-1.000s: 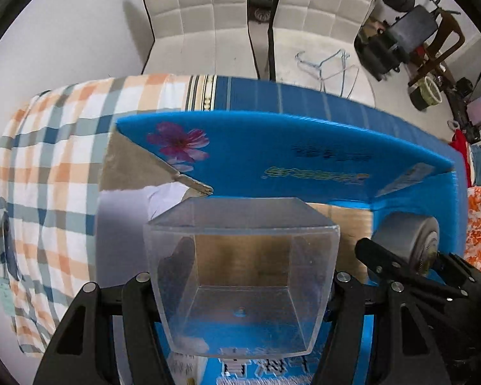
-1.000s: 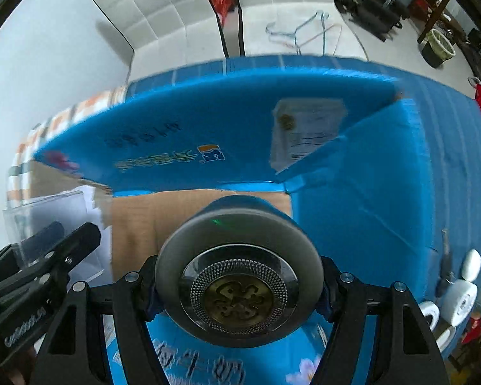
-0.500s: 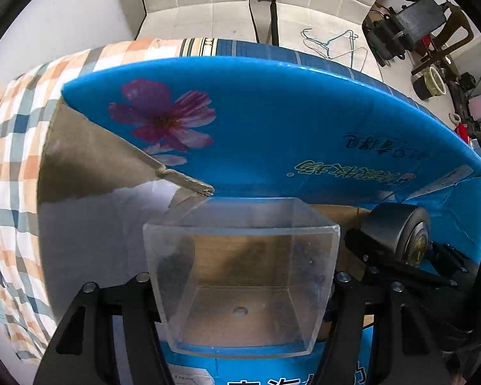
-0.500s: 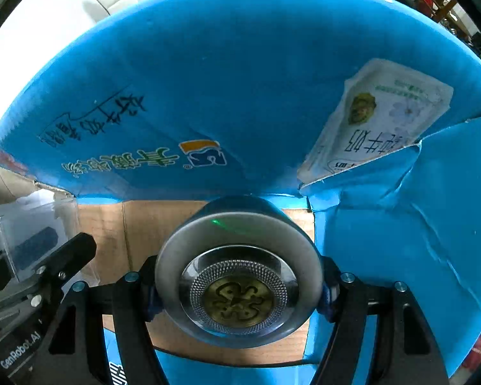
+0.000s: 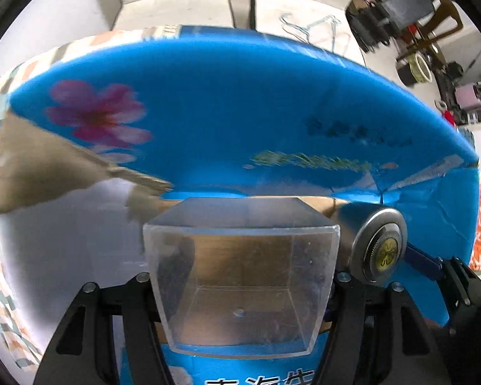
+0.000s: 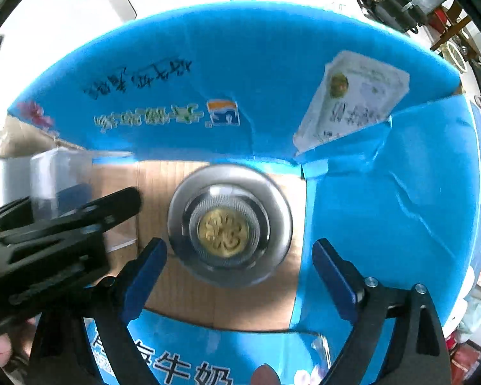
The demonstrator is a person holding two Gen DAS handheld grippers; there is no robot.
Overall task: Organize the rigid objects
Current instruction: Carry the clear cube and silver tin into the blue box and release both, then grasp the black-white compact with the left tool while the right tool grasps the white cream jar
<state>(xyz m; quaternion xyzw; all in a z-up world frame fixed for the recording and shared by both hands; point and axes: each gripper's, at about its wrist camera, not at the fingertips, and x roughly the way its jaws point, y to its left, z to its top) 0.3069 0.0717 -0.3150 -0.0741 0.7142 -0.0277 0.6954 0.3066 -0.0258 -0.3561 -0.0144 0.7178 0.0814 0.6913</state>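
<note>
Blue box (image 6: 272, 64), pink flower print; clear container (image 5: 240, 282); silver tin (image 6: 229, 227), gold emblem; checked cloth (image 5: 3, 320).

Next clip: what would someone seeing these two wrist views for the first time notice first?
The big blue cardboard box with its flaps up fills both views. At the centre of the right wrist view a round silver tin with a gold emblem sits on the brown box floor, between the spread fingers of the right gripper. The left gripper clamps a clear plastic container beside it.

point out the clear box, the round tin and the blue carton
clear box (image 5: 240, 285), left wrist view, its see-through front wall
round tin (image 6: 229, 227), right wrist view, its gold centre
blue carton (image 6: 272, 64), right wrist view, its back flap
</note>
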